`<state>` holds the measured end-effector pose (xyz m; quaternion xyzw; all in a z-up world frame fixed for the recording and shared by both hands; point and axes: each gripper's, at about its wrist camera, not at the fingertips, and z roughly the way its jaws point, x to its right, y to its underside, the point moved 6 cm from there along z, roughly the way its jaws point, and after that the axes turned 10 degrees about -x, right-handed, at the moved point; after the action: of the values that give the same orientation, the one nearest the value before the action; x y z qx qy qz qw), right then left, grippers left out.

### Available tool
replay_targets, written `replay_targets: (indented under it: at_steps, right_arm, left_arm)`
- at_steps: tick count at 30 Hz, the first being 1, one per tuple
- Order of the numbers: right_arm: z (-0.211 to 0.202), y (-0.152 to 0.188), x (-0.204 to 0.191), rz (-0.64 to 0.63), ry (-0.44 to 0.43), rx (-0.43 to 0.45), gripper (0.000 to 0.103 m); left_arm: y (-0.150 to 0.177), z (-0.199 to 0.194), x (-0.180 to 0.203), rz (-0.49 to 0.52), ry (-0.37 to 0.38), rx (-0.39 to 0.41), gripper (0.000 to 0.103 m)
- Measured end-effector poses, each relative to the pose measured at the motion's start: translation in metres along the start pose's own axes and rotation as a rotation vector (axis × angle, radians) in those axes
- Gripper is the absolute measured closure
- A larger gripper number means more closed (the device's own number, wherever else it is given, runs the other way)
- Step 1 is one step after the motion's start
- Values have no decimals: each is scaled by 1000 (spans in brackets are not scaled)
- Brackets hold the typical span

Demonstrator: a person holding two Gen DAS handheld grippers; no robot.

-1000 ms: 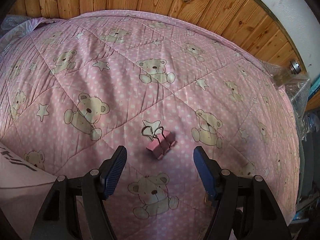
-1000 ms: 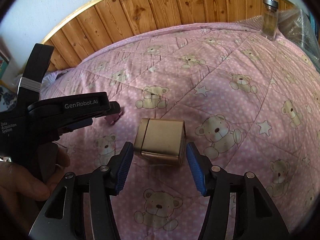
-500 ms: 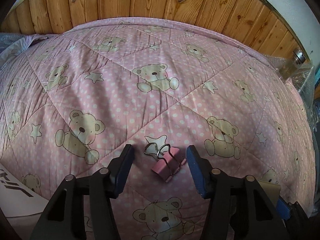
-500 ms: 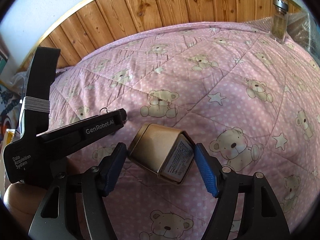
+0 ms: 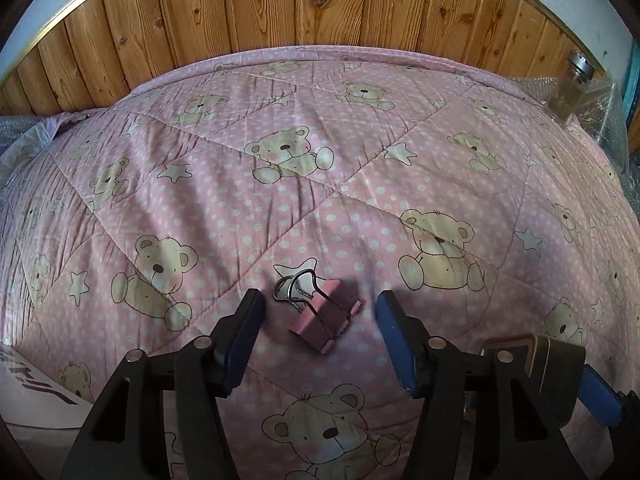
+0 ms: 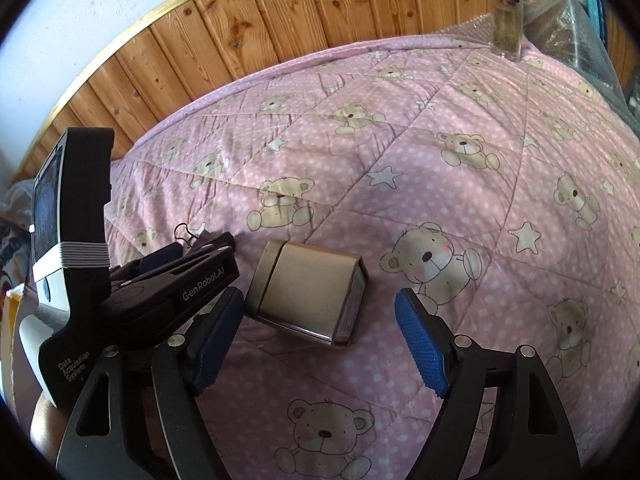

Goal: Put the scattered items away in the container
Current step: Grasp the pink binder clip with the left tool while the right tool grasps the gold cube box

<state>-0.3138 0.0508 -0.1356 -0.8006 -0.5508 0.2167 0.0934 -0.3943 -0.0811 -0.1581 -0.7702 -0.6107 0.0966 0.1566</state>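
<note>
On the quilt [image 5: 224,208], both grippers, left [image 5: 320,326] and right [image 6: 320,334], gaped empty; the clip [image 5: 322,320] or tin [image 6: 306,296] could skid away under uneven closing.

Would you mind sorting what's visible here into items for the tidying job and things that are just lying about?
For the job:
pink binder clip
gold box

Just lying about:
glass jar
bubble wrap
bear-print quilt

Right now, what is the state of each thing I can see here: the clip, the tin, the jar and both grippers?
pink binder clip: lying on the quilt, wire handles folded, not gripped.
gold tin: lying on its side, lid on, not gripped.
glass jar: upright, cap on.
left gripper: open, around the clip.
right gripper: open, around the tin.
</note>
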Motion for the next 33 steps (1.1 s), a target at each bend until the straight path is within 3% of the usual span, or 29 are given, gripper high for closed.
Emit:
replay_targets:
  at_steps: [4, 8, 16, 19, 25, 27, 29, 33]
  right_arm:
    - [5, -1, -3, 33, -39, -23, 22]
    - [-9, 0, 2, 51, -17, 12, 22]
    - [-2, -5, 16, 82, -21, -7, 22]
    - [1, -5, -1, 37, -60, -30, 22]
    - [19, 1, -4, -1, 16, -60, 22]
    - [27, 5, 5, 27, -14, -91, 26]
    - [23, 5, 10, 21, -17, -78, 41]
    - [15, 4, 16, 33, -55, -67, 45]
  left_arm:
    - [-1, -1, -11, -45, 22, 4, 58]
    - [2, -4, -15, -75, 61, 6, 58]
    - [2, -2, -10, -39, 39, 0, 55]
    - [3, -4, -15, -40, 27, -8, 71]
    - [6, -8, -31, -80, 36, -8, 75]
    - [8, -10, -31, -80, 41, -7, 75]
    - [10, -11, -30, -84, 49, -9, 75]
    - [12, -14, -25, -92, 71, -18, 75]
